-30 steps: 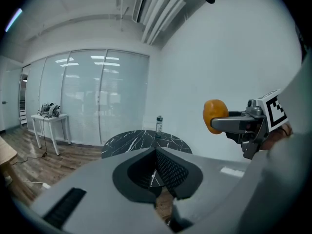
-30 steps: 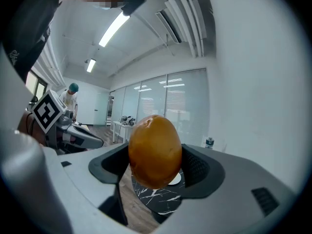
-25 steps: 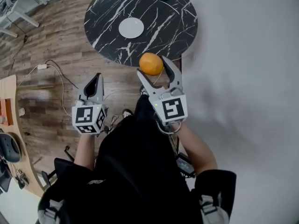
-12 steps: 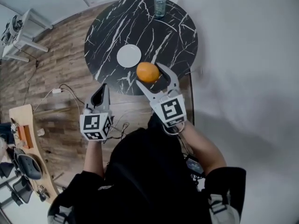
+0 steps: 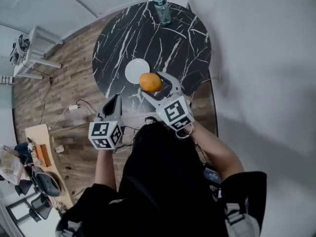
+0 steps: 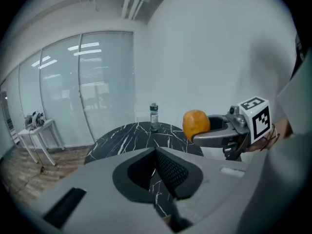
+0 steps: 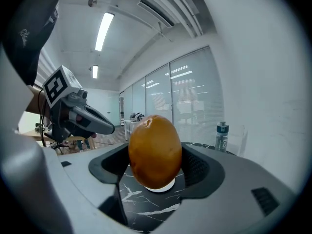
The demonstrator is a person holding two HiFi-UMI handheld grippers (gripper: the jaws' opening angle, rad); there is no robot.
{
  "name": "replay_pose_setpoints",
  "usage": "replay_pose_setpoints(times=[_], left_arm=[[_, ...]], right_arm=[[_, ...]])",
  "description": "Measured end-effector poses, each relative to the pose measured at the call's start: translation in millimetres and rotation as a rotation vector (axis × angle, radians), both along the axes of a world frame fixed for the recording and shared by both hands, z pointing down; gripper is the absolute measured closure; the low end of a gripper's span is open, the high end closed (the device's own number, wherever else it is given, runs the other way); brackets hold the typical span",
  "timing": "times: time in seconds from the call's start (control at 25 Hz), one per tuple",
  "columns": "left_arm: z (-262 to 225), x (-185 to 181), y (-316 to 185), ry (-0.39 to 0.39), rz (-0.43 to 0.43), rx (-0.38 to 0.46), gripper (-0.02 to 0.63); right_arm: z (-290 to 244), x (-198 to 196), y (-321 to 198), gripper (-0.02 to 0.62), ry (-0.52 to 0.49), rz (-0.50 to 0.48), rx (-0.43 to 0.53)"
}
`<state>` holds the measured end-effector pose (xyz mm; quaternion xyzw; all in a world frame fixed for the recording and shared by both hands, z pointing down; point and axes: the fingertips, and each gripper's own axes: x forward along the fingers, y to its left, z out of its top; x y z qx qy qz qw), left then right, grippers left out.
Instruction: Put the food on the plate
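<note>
My right gripper [image 5: 151, 83] is shut on an orange fruit [image 5: 150, 82], held in the air just right of the small white plate [image 5: 135, 70] on the round black marble table [image 5: 182, 43]. In the right gripper view the fruit [image 7: 155, 151] fills the space between the jaws, with the plate [image 7: 161, 187] showing just below it. My left gripper [image 5: 112, 104] hangs shut and empty off the table's near edge, over the wooden floor. From the left gripper view I see its jaws closed together [image 6: 157, 172] and the fruit [image 6: 196, 124] held out to the right.
A water bottle [image 5: 161, 8] stands at the table's far edge, also seen as a bottle [image 6: 154, 116] from the left. A white wall runs along the right. Cables [image 5: 74, 107] lie on the floor at left, near a wooden desk [image 5: 39, 152] and chairs.
The right gripper has carried the fruit forward, from off the table's near edge to beside the plate. The left gripper has followed toward the table, still shut.
</note>
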<state>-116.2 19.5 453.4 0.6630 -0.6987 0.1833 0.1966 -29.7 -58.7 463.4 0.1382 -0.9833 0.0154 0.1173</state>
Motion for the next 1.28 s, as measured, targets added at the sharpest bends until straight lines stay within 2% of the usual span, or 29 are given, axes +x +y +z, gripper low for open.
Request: replay_pose_setpoints(times=[0.12, 0.2, 0.56, 0.72, 0.76, 0.84, 0.88, 1.04, 1.16, 1.28], left_arm=[[4.5, 8.0, -10.9, 0.106, 0.022, 0.007, 0.606], [6.5, 11.9, -19.5, 0.149, 0.043, 0.012, 0.606], [24.8, -4.4, -58.3, 0.191, 0.106, -0.014, 0.606], [29.4, -13.7, -69.5, 0.237, 0.186, -0.050, 0.606], [30.6, -15.4, -71.8, 0.251, 0.210, -0.062, 0.582], [32.0, -20.5, -76.6, 0.284, 0.244, -0.077, 0.484], [32.4, -23.7, -79.4, 0.310, 0.253, -0.078, 0.465], [38.8, -34.1, -91.6, 0.434, 0.270, -0.087, 0.395], [47.5, -41.3, -97.6, 0.477, 0.278, -0.101, 0.358], [54.3, -45.7, -100.8, 0.519, 0.291, -0.108, 0.348]], right_arm=[[12.1, -8.6, -6.4, 0.278, 0.010, -0.018, 0.001], [21.8, -15.0, -8.3, 0.278, 0.018, -0.032, -0.014], [50.4, -54.7, -18.3, 0.277, 0.069, -0.089, -0.049], [59.6, -80.2, -22.1, 0.278, 0.091, -0.124, -0.057], [61.9, -86.7, -22.5, 0.277, 0.096, -0.129, -0.058], [66.1, -99.4, -21.5, 0.278, 0.107, -0.137, -0.054], [67.9, -105.2, -20.7, 0.278, 0.111, -0.142, -0.053], [72.9, -121.9, -22.0, 0.277, 0.120, -0.157, -0.059], [74.5, -130.4, -21.0, 0.277, 0.114, -0.165, -0.067], [77.7, -137.6, -19.2, 0.276, 0.112, -0.163, -0.084]])
